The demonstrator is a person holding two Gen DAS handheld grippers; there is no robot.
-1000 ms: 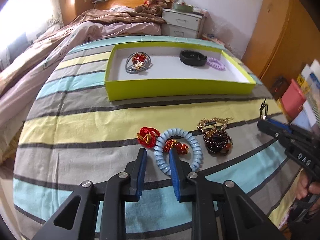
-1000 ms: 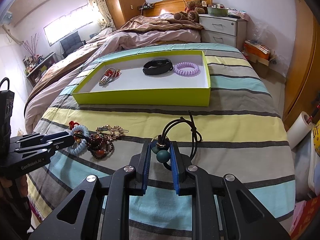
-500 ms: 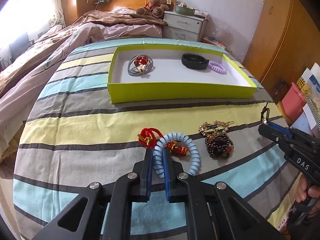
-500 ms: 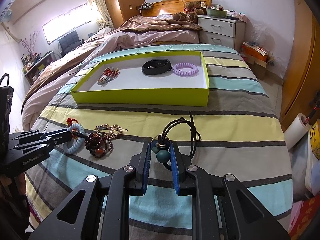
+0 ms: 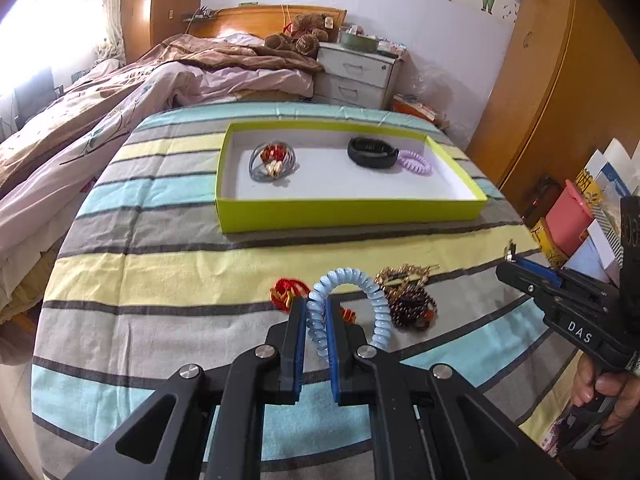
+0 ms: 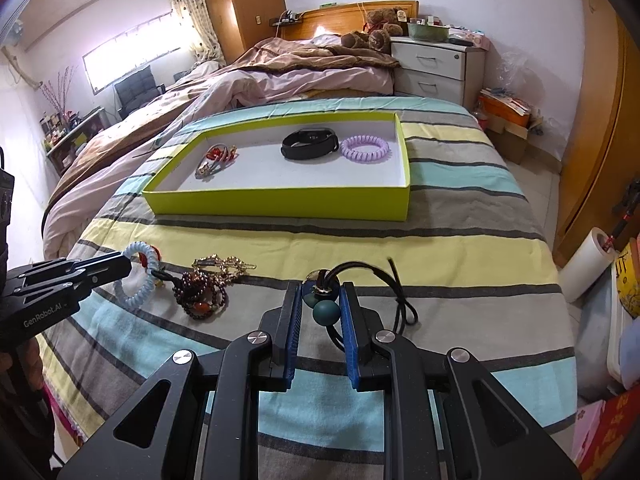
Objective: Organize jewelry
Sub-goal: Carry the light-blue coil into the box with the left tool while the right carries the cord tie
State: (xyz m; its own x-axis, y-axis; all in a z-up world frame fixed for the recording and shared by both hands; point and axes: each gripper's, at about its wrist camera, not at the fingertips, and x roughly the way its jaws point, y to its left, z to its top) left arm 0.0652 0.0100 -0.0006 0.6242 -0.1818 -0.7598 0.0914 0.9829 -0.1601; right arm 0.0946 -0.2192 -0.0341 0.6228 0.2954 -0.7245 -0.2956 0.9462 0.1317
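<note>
The left gripper (image 5: 316, 316) has its fingers clamped on one side of the blue coil band (image 5: 362, 300), so the loop stands up off the bed (image 5: 160, 276), free of the red cord (image 5: 286, 292) and bead bracelet (image 5: 412, 308) beside it. The right gripper (image 6: 320, 308) has its fingers pressed on the green beads (image 6: 326, 310) of a black cord necklace (image 6: 396, 300), whose slack rests on the bed. Beyond both, the yellow-green tray (image 5: 348, 214) has bare floor between the grey band cluster (image 5: 272, 162) and the black wristband (image 5: 370, 152); its near wall must be cleared.
</note>
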